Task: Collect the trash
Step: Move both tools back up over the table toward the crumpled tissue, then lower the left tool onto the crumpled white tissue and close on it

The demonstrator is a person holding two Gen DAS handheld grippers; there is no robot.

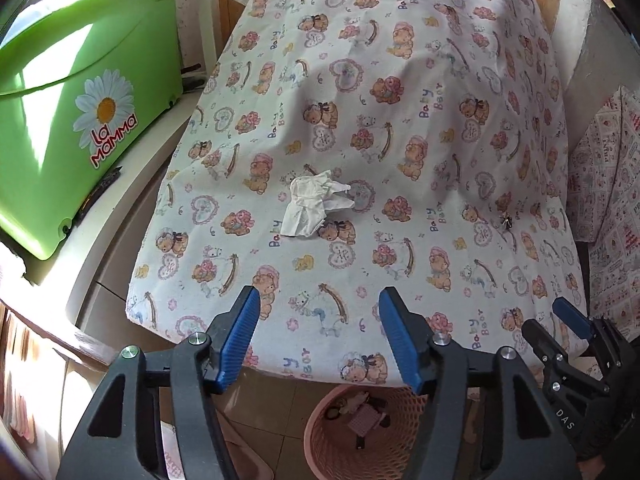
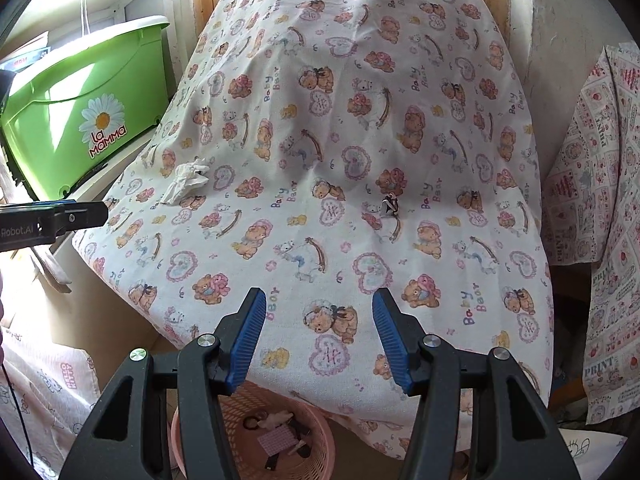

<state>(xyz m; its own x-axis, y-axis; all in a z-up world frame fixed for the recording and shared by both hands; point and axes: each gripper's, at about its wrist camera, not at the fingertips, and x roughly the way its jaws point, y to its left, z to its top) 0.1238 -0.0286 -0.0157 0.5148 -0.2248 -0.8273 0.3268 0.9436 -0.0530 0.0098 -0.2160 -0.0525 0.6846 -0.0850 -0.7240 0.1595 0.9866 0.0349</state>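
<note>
You are looking at mostly bare cloth on the counter (image 1: 360,160); only a crumpled tissue (image 1: 312,204) and a small dark scrap (image 2: 390,205) are lying there, well apart. The green bucket (image 1: 80,120) is crowding its left edge.

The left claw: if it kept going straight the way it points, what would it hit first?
Probably the teddy-print cloth, a little short of the crumpled tissue. The left claw is open and empty.
</note>
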